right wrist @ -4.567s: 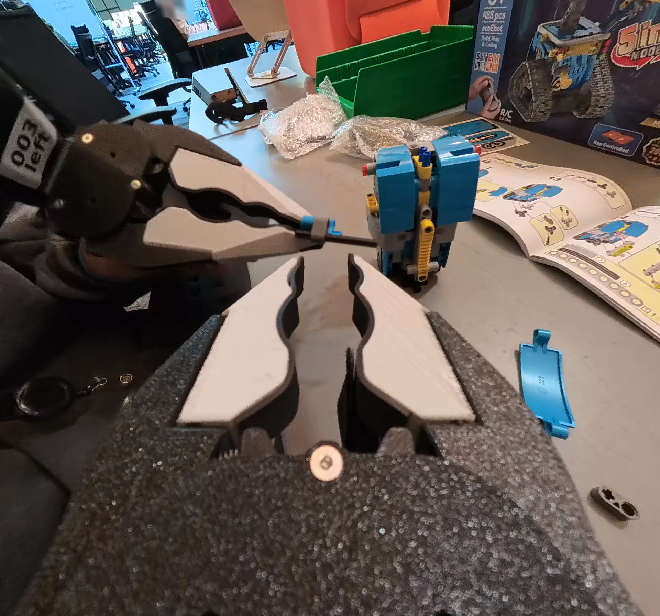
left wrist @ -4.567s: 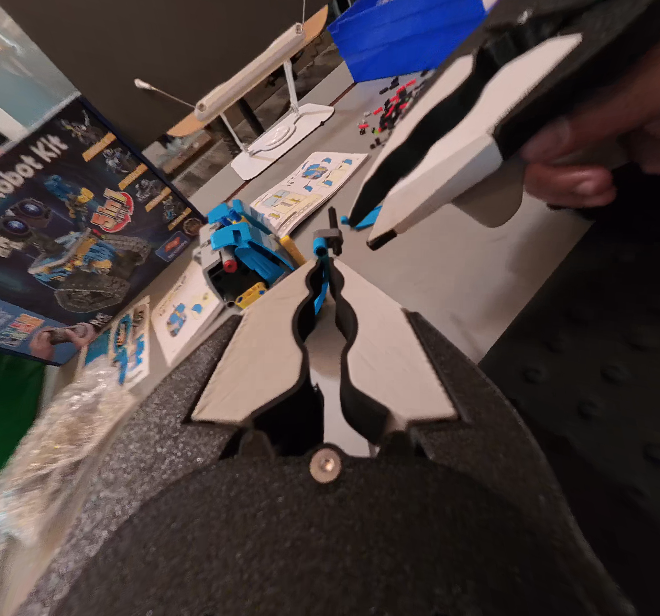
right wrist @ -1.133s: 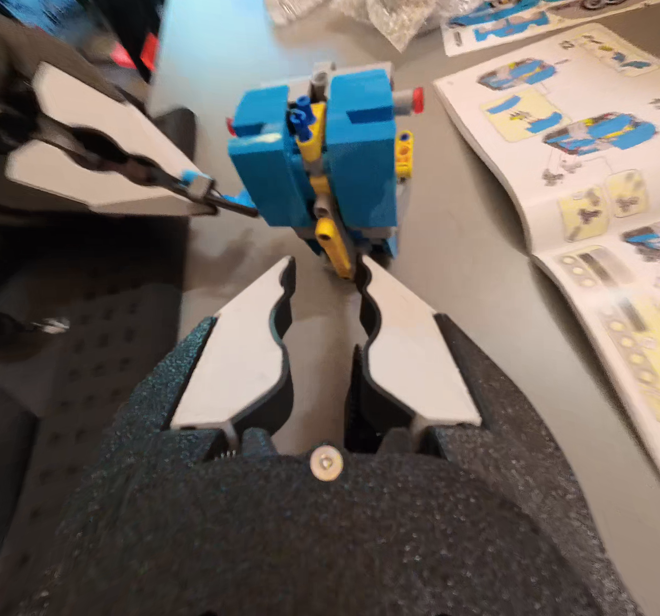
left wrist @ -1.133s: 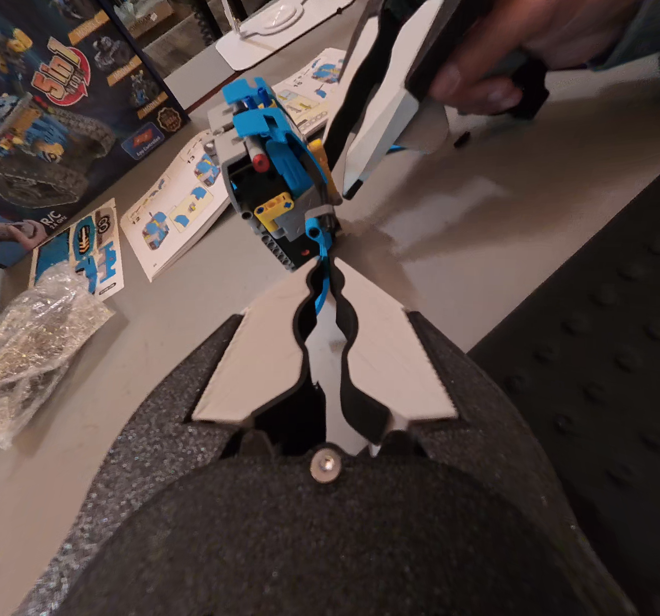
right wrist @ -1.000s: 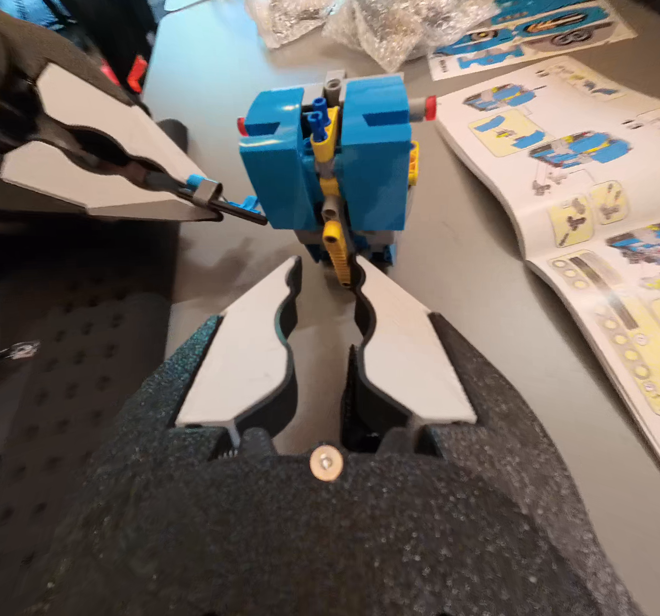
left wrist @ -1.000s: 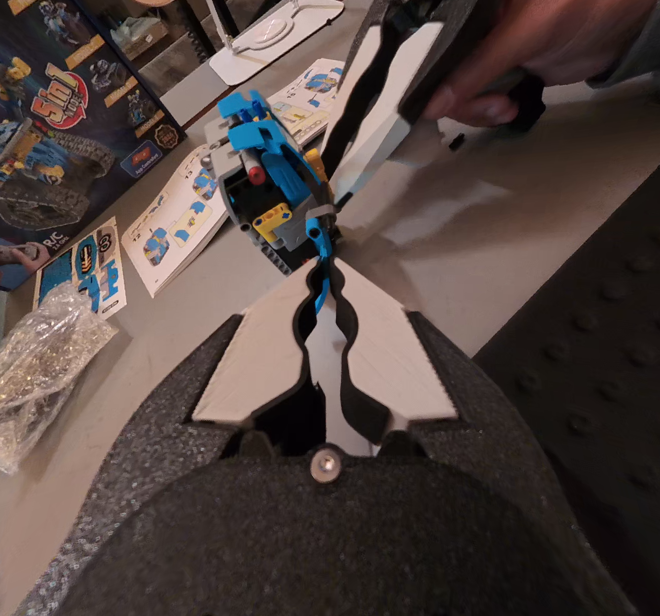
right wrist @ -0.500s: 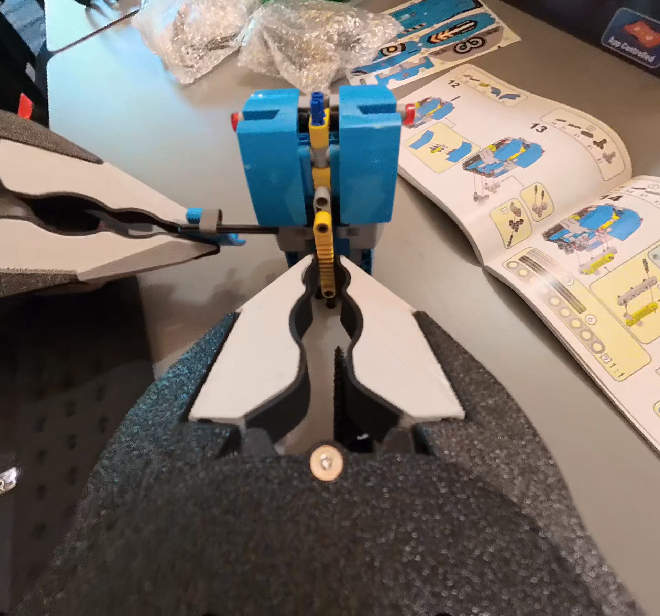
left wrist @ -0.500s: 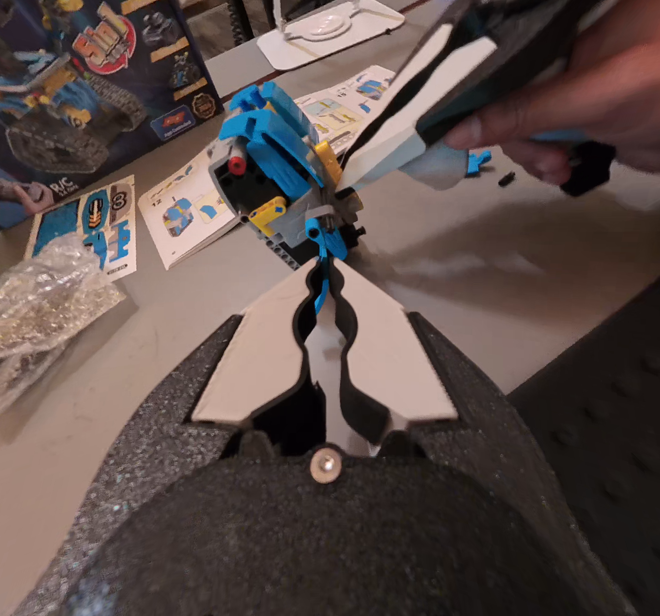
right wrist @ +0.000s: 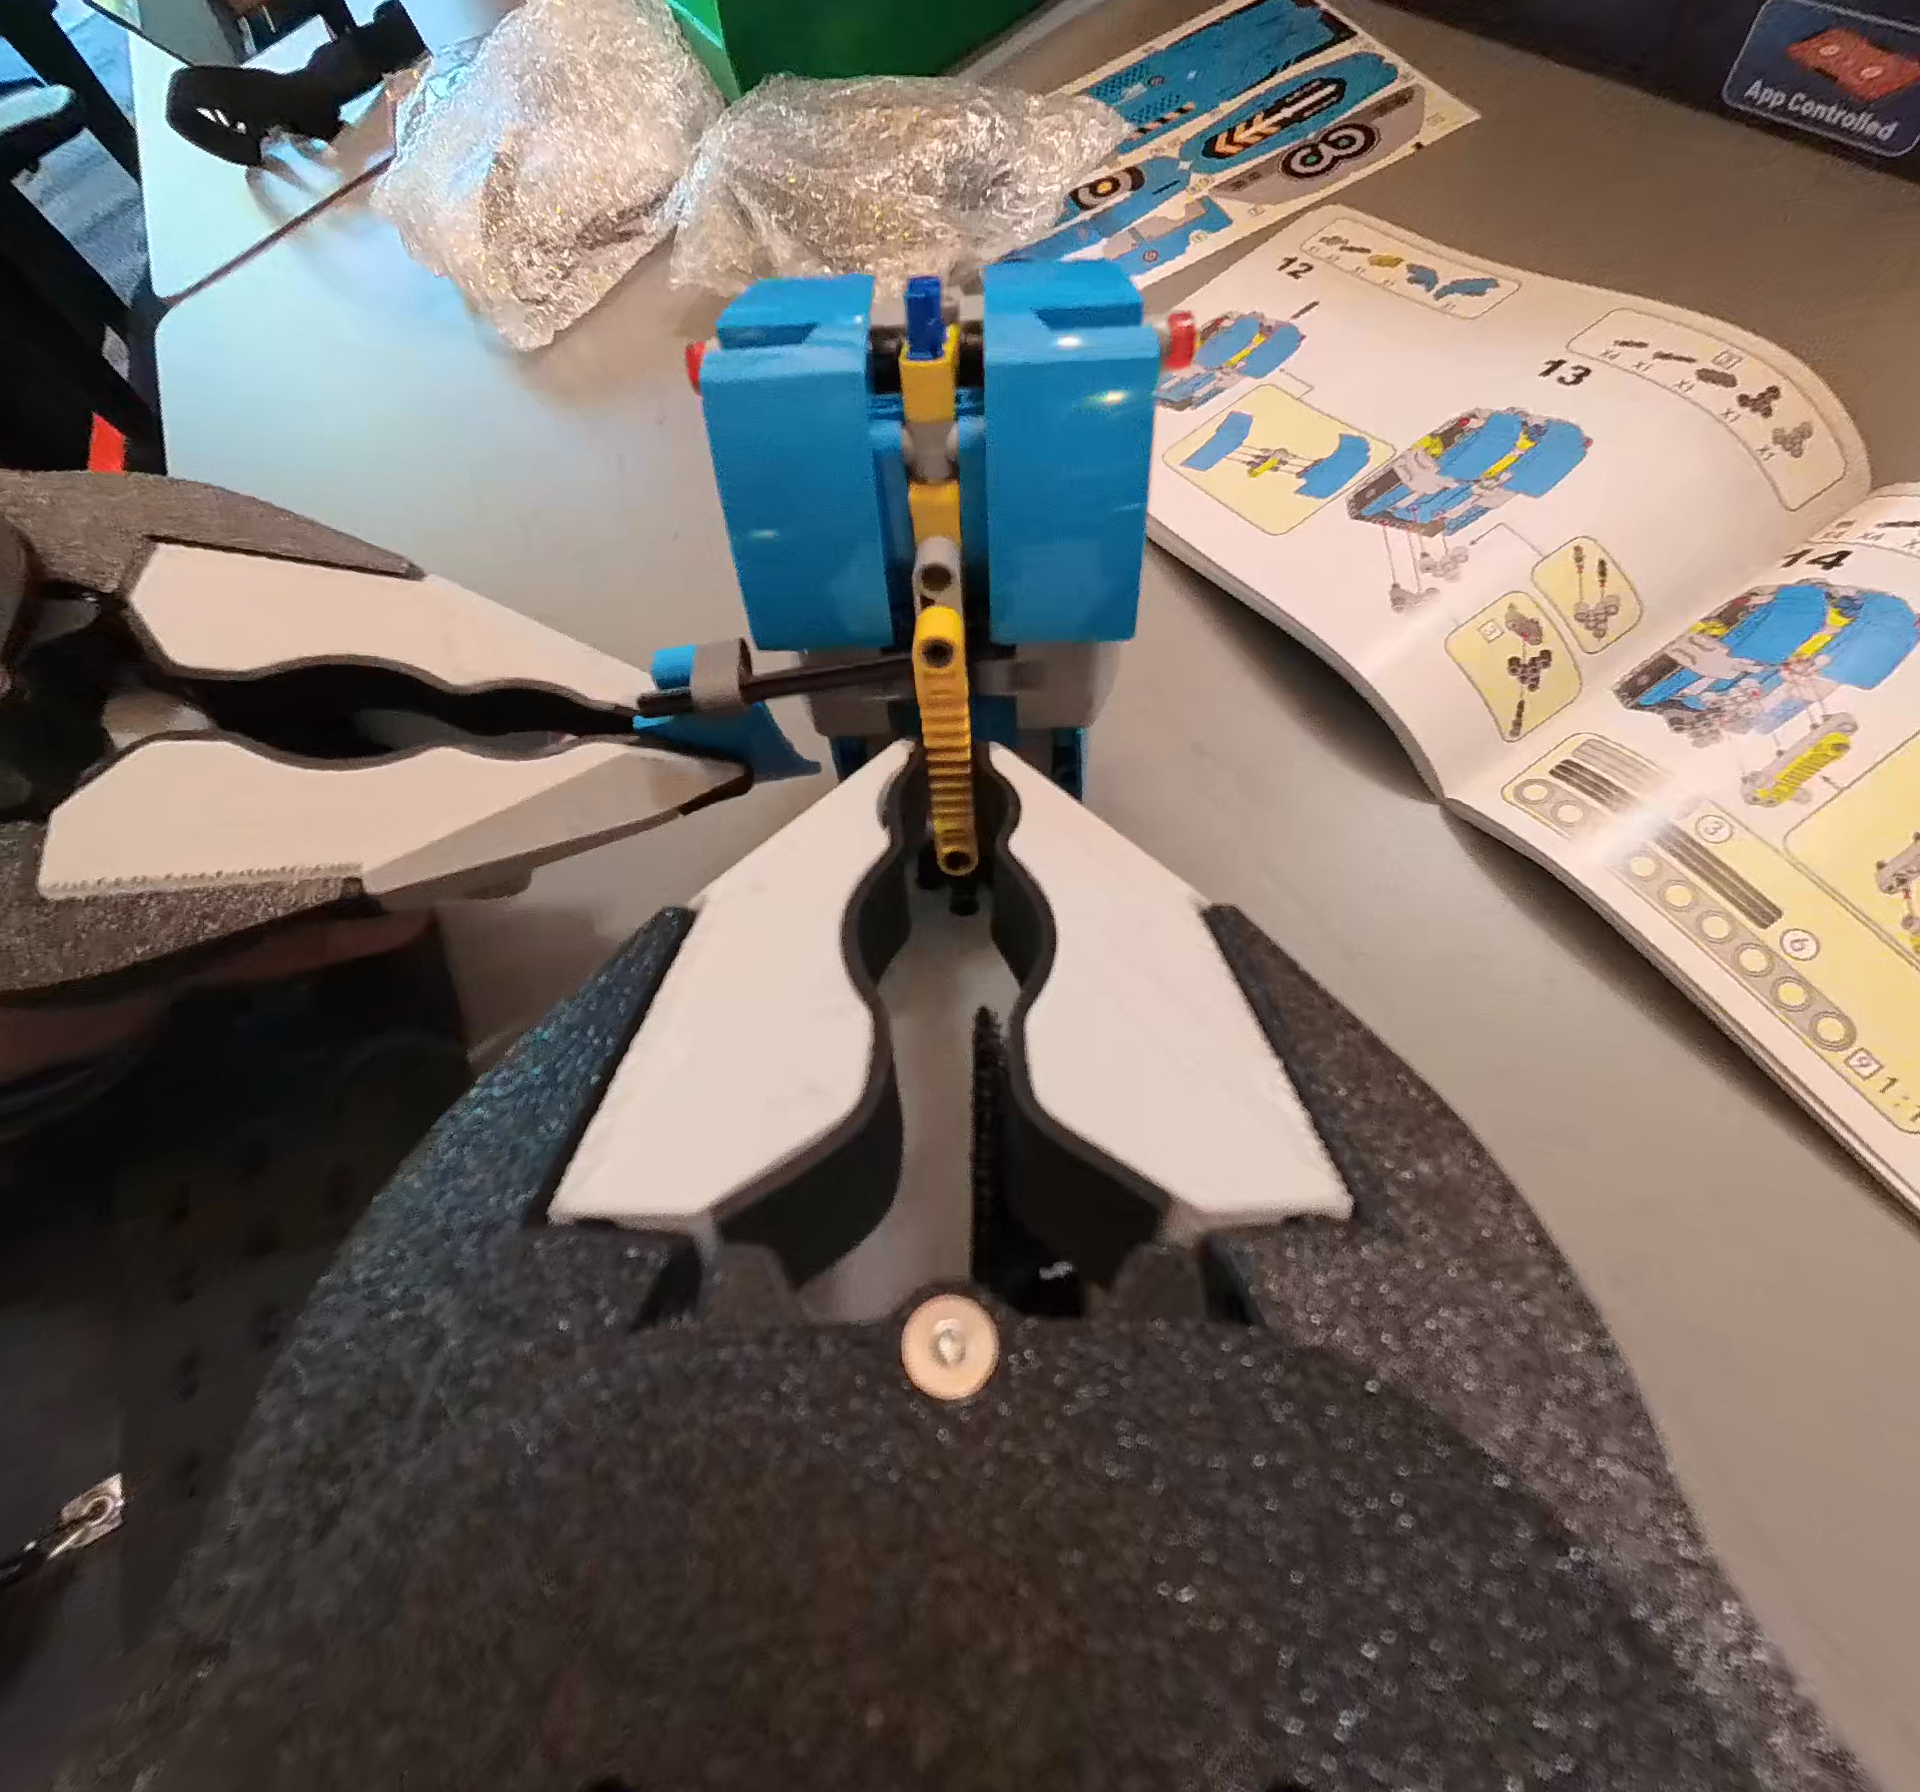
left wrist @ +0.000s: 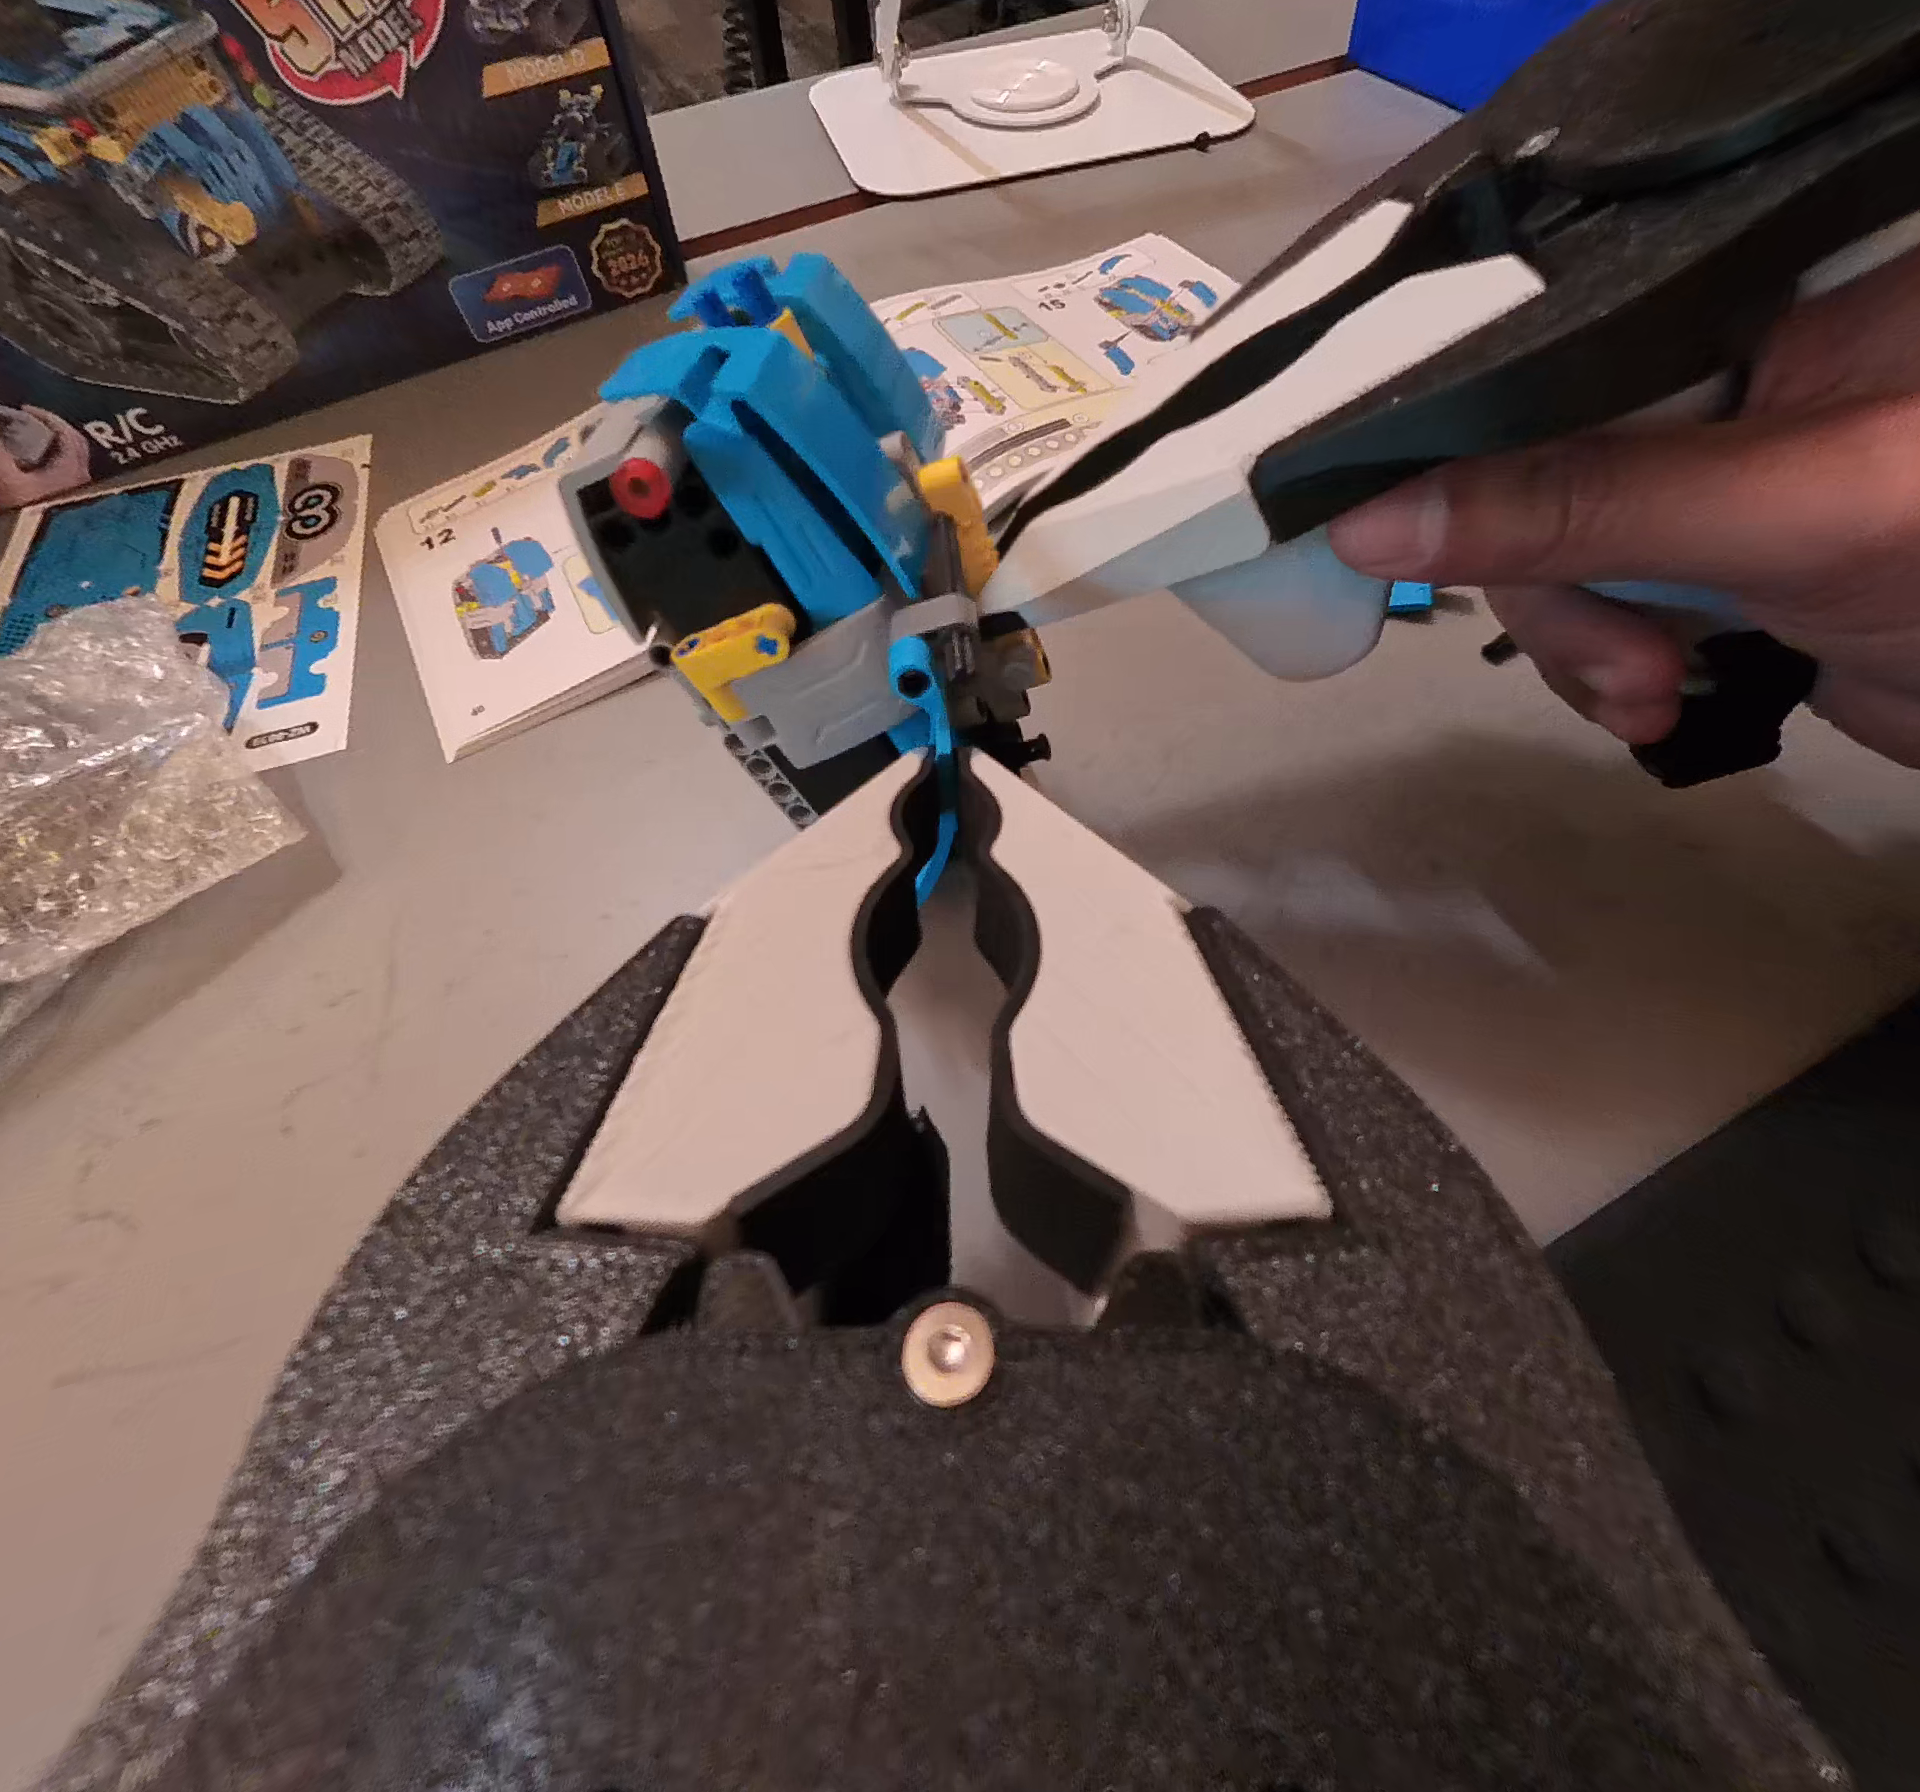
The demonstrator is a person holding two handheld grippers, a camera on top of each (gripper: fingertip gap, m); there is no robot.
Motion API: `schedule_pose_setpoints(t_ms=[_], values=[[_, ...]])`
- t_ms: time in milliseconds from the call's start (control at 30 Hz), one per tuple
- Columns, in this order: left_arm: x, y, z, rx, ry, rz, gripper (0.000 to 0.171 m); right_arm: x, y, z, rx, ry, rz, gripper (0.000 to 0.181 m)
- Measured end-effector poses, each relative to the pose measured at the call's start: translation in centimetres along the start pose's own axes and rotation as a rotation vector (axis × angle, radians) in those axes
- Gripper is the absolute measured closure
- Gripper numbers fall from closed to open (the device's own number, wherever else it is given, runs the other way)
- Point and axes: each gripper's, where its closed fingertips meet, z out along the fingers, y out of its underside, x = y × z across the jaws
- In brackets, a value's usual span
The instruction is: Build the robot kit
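The blue brick model (right wrist: pixel 925 495) stands upright on the grey surface (right wrist: pixel 416 454). The right gripper (right wrist: pixel 940 776) clamps its yellow toothed bar (right wrist: pixel 948 755), which runs vertically. The left gripper (left wrist: pixel 940 776) pinches a blue curved piece (left wrist: pixel 935 807), its black axle (right wrist: pixel 821 677) pointing sideways into the model's base.

Model (right wrist: pixel 925 495) stands btwn booklet (right wrist: pixel 1558 620) (right) & bubble-wrap bags (right wrist: pixel 727 153) behind.

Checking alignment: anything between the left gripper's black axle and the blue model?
Nothing visible: the black axle on the blue piece in the left gripper reaches the blue model; the right gripper clamps its yellow rack in front.
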Motion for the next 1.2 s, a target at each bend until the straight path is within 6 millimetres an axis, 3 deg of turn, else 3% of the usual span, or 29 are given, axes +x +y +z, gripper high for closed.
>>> schedule_pose_setpoints(t_ms=[400, 667, 833, 1200], values=[[0.4, 0.4, 0.2, -0.031, 0.061, -0.024, 0.171, 0.0, 0.1, -0.1, 0.013, -0.001, -0.052, 0.174], [0.7, 1.2, 0.4, -0.085, 0.12, -0.055, 0.17, -0.2, 0.4, -0.2, 0.097, -0.061, -0.178, 0.174], [1.2, 1.9, 0.4, -0.136, 0.147, -0.062, 0.17, -0.1, 1.1, -0.3, 0.093, 0.002, -0.354, 0.174], [1.2, 2.3, 0.7, -0.167, 0.083, -0.011, 0.17, 0.0, 1.4, -0.1, 0.107, 0.078, -0.354, 0.173]])
